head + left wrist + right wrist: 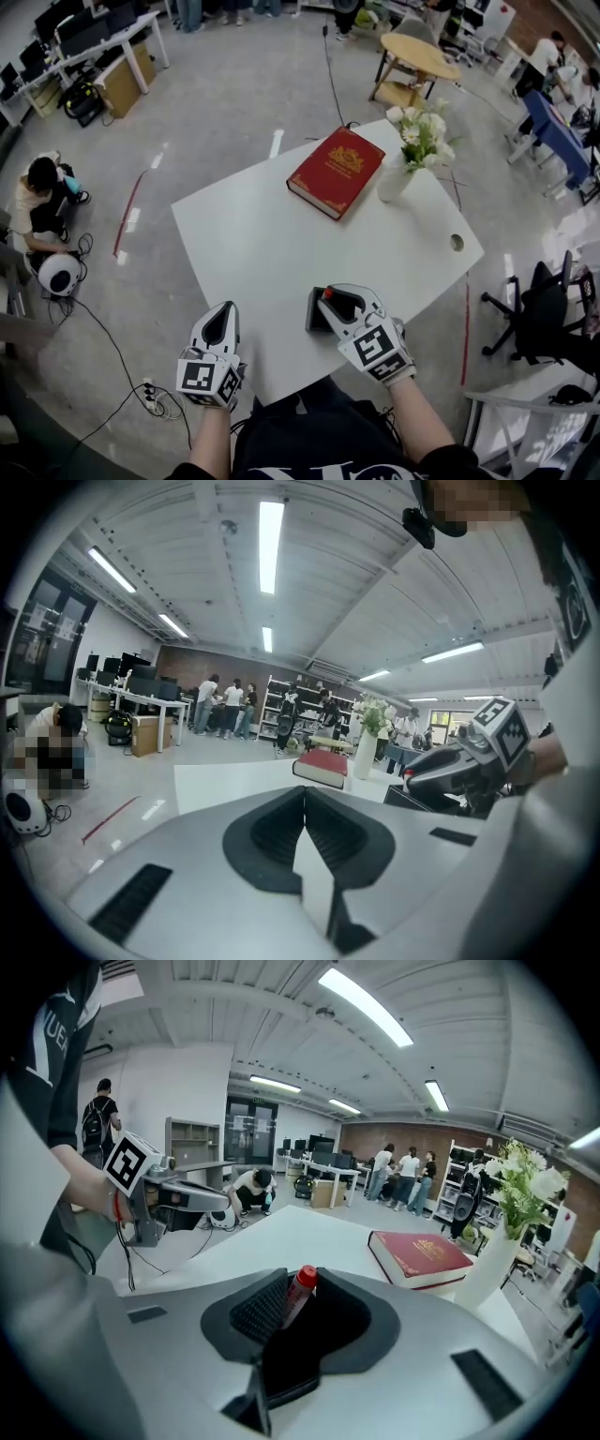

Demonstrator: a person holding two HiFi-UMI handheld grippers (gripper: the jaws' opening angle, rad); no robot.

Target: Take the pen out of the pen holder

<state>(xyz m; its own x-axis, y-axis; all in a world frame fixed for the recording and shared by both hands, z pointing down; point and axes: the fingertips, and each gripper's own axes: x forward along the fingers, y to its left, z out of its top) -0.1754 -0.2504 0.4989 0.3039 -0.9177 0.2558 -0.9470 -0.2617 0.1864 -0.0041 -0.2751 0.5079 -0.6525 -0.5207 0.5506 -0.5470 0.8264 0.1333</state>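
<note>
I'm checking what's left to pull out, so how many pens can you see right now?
1: a red-capped pen between the right gripper's jaws, at the black pen holder. More could be hidden inside the holder.

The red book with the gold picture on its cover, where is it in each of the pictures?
Head view: the red hardcover book lies above the middle, on the white table.
Left gripper view: small, just right of centre.
Right gripper view: right of centre.
Shared landmark: the white vase of flowers, which stands just right of the book in every view.
</note>
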